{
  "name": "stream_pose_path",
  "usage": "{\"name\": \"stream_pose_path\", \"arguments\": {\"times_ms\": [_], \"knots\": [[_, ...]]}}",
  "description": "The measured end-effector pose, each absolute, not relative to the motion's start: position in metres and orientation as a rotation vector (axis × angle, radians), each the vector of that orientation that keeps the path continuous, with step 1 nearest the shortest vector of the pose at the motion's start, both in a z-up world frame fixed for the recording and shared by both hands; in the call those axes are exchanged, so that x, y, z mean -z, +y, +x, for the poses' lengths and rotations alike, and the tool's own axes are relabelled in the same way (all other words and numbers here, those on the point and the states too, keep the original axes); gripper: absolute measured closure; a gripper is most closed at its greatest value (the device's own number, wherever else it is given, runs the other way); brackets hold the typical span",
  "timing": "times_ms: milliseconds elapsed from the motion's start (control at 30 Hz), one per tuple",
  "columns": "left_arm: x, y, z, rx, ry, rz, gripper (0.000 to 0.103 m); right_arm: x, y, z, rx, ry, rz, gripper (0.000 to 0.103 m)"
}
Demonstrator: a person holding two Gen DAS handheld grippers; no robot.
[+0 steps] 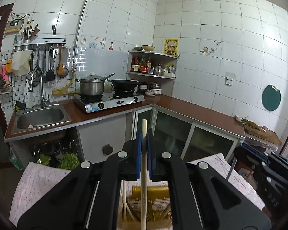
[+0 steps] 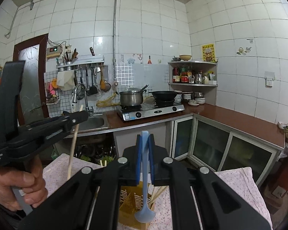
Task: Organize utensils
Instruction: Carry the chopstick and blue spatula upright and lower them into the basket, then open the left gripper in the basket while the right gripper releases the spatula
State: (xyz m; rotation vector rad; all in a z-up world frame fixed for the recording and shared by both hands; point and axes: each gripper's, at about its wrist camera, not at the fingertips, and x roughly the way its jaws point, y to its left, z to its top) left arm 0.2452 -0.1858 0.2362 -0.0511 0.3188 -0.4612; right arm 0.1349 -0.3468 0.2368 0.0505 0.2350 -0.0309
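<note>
The left hand-held gripper is clenching an upright wooden chopstick; the right hand-held gripper is grasping a blue spoon, bowl hanging below it over the gold box.

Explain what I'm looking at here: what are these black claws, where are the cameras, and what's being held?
No robot: a person holds a hand-operated clamp in each hand, each with a camera looking along its fingers. The left gripper is shut on a wooden chopstick. The right gripper is shut on a blue spoon, bowl hanging down. The right camera also shows the left clamp from the side, and the hand holding it. Below are a pink cloth and a yellow holder with more chopsticks.
</note>
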Motion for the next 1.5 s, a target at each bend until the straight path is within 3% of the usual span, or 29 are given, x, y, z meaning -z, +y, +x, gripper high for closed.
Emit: {"name": "stream_pose_path", "arguments": {"times_ms": [533,1367,1500], "knots": [[-0.196,-0.198,0.304,0.463,0.303,-0.075,0.099,-0.208,-0.344,0.2,0.017,0.276,0.055,0.096],[-0.171,-0.199,0.293,0.466,0.359,-0.027,0.099,-0.177,-0.338,0.212,0.013,0.326,0.08,0.096],[-0.159,-0.199,0.297,0.454,0.44,0.008,0.095,-0.162,-0.339,0.22,0.021,0.392,0.088,0.095]]}}
